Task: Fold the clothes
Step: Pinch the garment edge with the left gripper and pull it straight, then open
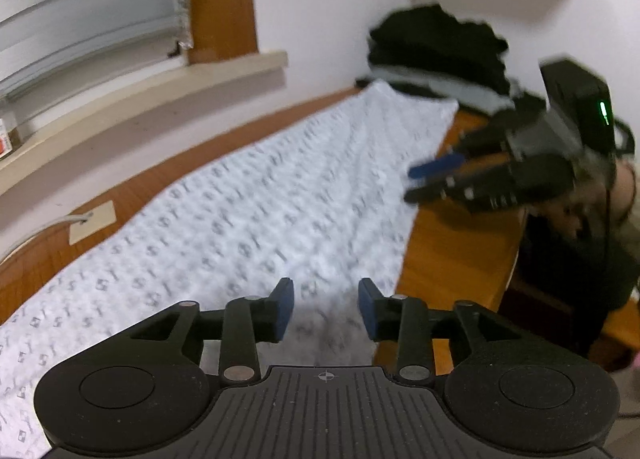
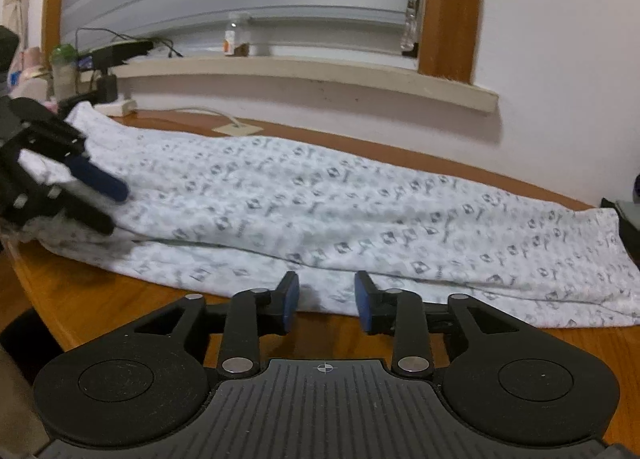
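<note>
On the wooden table (image 2: pixel 520 343) under the window lies the white patterned garment (image 2: pixel 320 203), stretched out long and folded once along its length, so you see two layers at the near edge. Your left gripper (image 1: pixel 326 307) hangs over one end of this garment; its blue pads (image 1: pixel 285 309) stand apart and no cloth is between them. Your right gripper (image 2: pixel 326 301) is at the near long edge of the garment, about the middle; its jaws also stand apart, with nothing pinched, and the cloth edge lies just in front of the fingertips. From the left wrist view you see the right gripper (image 1: pixel 416 181) beside the garment, over the bare wood. At the far end of the garment, a pile of dark clothes (image 1: pixel 436 47) sits on the table against the wall. On the windowsill (image 2: pixel 320 75) stands a small bottle (image 2: pixel 232 35). Both pictures are a little blurred.
</note>
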`<state>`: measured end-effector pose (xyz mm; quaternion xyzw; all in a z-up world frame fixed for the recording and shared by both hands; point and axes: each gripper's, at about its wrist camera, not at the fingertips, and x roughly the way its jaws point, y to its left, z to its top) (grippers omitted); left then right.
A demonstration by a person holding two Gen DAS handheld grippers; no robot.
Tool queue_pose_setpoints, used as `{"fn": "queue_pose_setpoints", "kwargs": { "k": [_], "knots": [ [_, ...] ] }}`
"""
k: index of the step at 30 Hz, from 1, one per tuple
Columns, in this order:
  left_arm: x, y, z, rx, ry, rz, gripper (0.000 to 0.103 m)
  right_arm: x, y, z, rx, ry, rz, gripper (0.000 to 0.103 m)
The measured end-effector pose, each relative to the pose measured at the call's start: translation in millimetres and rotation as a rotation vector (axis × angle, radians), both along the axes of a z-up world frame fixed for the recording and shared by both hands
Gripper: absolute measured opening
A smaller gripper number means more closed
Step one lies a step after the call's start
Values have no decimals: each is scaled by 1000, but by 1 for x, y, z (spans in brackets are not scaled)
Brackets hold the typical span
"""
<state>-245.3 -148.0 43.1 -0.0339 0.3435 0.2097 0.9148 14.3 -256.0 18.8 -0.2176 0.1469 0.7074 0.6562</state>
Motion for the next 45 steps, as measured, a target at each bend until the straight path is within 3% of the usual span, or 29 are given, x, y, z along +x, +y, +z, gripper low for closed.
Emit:
{"fn": "queue_pose_setpoints", "kwargs": {
  "k": [3,5,12,17,19,20,21,25,27,28,31,32,35,37,41,45],
  "knots": [
    [2,-1,-5,18,7,8,31,7,5,0,4,-25,-17,46],
    [-1,1,-4,27,-12,17,2,8,8,0,5,-44,-19,47],
    [-20,6,27,-11,-145,35,2,5,17,0,7,-117,-8,47],
    [-20,16,33,-90,-172,14,2,3,24,-1,20,-166,-4,46],
    [-20,17,32,-119,-172,1,2,7,26,0,22,-174,-10,41],
    [-20,16,30,-130,-170,-4,2,11,25,2,20,-165,-17,20],
    [-20,15,28,-140,-169,-7,2,15,25,3,18,-157,-24,6],
    [-20,12,21,-157,-152,-15,4,29,8,18,84,-93,-52,3],
    [-20,12,19,-154,-143,-14,4,28,1,19,88,-110,-37,5],
    [-21,13,19,-150,-144,-12,10,27,-3,19,87,-121,-27,9],
    [-22,17,25,-130,-153,3,21,30,-9,14,61,-153,-47,33],
    [-22,20,28,-120,-156,11,23,36,-11,13,59,-142,-74,35],
    [-19,31,32,-69,-142,42,32,64,-14,12,59,-70,-183,38],
    [-14,41,30,-49,-130,61,32,85,-15,12,57,1,-258,43],
    [-3,65,19,-37,-116,97,32,127,-14,5,48,126,-395,44],
    [2,87,6,-91,-122,132,32,167,-10,-2,55,229,-507,44]
  ]
}}
